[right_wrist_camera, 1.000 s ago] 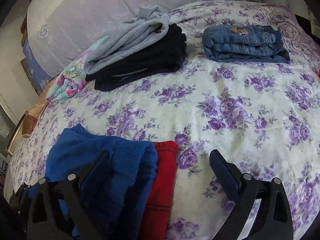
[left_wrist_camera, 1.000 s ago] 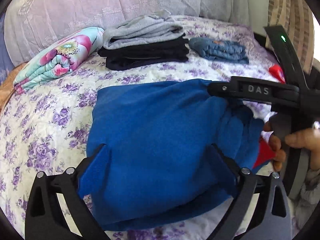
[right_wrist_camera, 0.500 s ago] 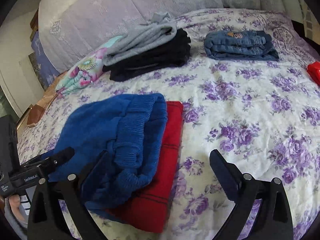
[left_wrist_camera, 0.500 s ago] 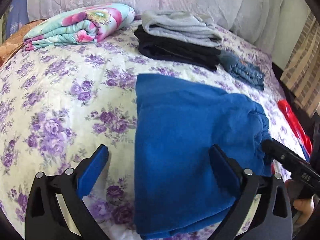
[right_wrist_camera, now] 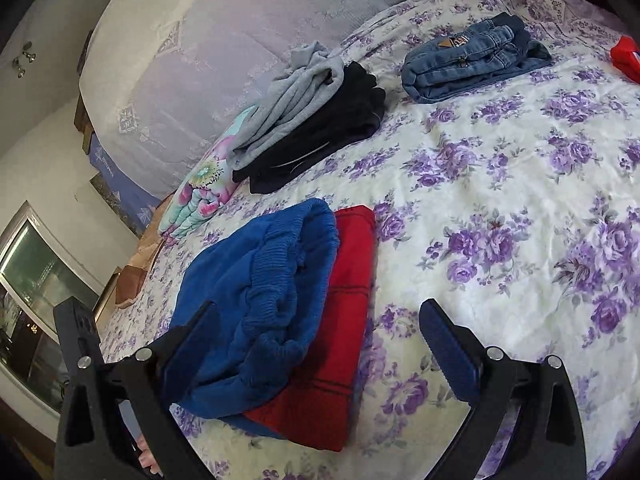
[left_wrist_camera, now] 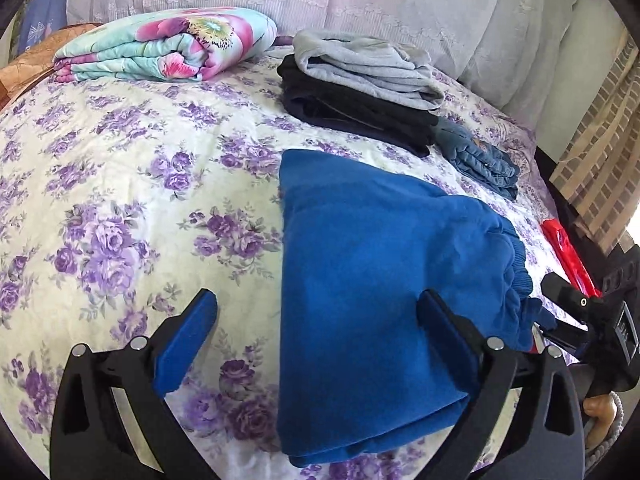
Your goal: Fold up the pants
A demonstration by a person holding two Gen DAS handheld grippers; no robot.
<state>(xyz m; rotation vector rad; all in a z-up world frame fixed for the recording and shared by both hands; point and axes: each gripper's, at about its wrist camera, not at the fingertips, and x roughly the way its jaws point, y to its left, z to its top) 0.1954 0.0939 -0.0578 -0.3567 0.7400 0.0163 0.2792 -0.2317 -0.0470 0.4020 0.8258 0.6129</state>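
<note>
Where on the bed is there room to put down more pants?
Free: the flowery sheet left of the blue pants, below the rolled blanket; also right of the red garment, below the jeans. Crowded: the back, around the grey-and-black stack.

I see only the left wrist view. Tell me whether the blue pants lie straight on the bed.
Observer: No. The blue pants lie on a folded red garment, which sticks out on the side toward the jeans.
Operator: Report the right gripper's jaws.
Observer: The right gripper is open and holds nothing.
Operator: Describe the waistband.
Observer: The ribbed waistband is bunched and gapes open toward the red garment's side.
</note>
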